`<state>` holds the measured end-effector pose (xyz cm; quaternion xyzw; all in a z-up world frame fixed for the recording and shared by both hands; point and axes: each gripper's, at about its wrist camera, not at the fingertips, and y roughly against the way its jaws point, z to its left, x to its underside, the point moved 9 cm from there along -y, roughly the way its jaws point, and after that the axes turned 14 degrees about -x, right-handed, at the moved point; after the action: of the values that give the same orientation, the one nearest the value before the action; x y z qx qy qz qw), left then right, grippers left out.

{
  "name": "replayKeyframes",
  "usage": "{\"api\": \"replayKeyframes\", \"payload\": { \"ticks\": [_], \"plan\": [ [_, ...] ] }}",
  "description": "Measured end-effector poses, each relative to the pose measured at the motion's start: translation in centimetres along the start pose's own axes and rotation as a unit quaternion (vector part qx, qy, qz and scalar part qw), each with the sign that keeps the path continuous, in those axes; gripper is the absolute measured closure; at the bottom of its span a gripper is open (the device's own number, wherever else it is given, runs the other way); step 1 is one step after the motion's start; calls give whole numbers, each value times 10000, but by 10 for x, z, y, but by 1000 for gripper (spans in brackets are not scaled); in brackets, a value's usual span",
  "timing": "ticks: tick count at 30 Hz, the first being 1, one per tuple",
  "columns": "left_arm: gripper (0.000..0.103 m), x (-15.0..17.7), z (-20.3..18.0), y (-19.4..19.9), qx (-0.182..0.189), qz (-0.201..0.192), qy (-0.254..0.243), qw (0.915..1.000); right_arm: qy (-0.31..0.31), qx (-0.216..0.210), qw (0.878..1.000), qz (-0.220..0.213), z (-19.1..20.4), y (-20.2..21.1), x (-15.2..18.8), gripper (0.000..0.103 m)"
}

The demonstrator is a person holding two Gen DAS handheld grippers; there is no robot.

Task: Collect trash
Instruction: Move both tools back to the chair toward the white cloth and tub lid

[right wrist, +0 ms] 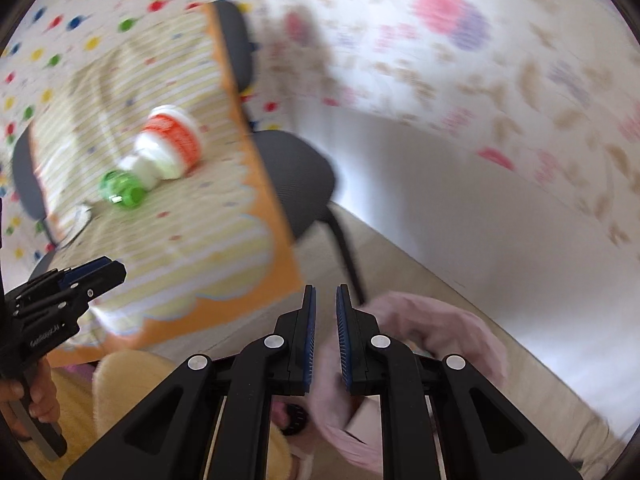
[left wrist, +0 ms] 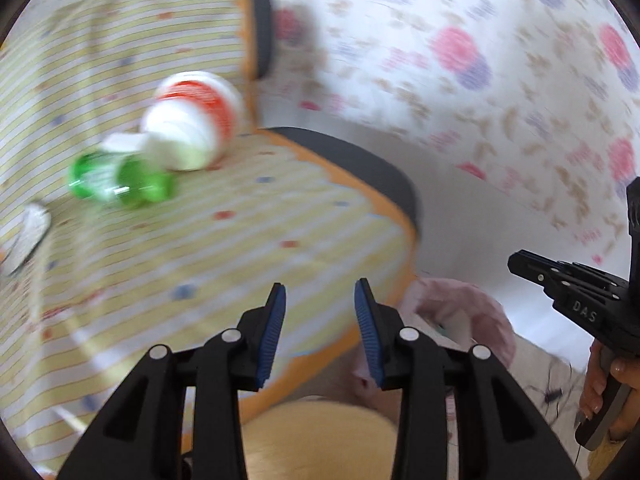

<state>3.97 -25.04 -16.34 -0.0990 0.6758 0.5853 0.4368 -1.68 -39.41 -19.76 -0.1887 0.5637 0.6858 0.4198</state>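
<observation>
Left gripper (left wrist: 320, 328): mine, jaws partly apart, nothing between the blue pads; it hangs over the near edge of the table (left wrist: 248, 264).

Right gripper (right wrist: 326, 340): mine, jaws close together with a narrow gap; nothing is visibly pinched, though pink plastic lies behind the gap and both views are blurred. It points down beside the table, towards the pink bag (right wrist: 432, 332).

Step in hand, as I judge it: between pickups. Neither tool carries trash, and pieces lie waiting on the striped tablecloth.

Trash on the table:
- Item 1: white tub with an orange label (left wrist: 200, 116), lying on its side near the far edge.
- Item 2: green plastic bottle (left wrist: 120, 180), on its side, just beside the tub and seemingly touching it.
- Item 3: a pale round object (left wrist: 32, 236) at the left margin; too blurred for me to name.

Container: pink bag, on the floor beside the table corner, mouth slack and partly open. Something pale shows inside; I cannot tell what.

Also present: a dark chair (right wrist: 300, 184) tucked at the table's side.

Next move, in my judgement: reach the left tool across the cloth, open wider than now, and take the bottle or the tub across its body; both are round and may roll.
</observation>
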Motion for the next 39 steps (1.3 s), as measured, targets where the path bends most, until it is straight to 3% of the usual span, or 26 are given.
{"api": "replayKeyframes", "payload": {
  "ticks": [9,21,26,30,32,35,39],
  "plan": [
    [66,5,105,12,-827,-42,707,9940,982,-768,9919,233,107,-55,-31,84],
    [61,32,211,23,-1890,99,1331,9729,1512,-1148,9807,460,178,-110,-43,83],
    [61,42,239,15,-2012,348,1580,9661,1817,-1241,9747,407,197,-126,-58,83],
    [61,40,251,8,-1979,386,1648,9655,1868,-1375,9711,560,206,-142,-68,82],
    [61,38,259,4,-1946,412,1682,9655,1859,-1402,9707,602,209,-146,-71,80],
    [61,32,270,-1,-1953,454,1701,9648,1876,-1432,9699,596,214,-150,-78,65],
    [60,18,294,-11,-2101,490,1589,9634,1956,-1526,9671,564,226,-160,-96,65]
  ]
}}
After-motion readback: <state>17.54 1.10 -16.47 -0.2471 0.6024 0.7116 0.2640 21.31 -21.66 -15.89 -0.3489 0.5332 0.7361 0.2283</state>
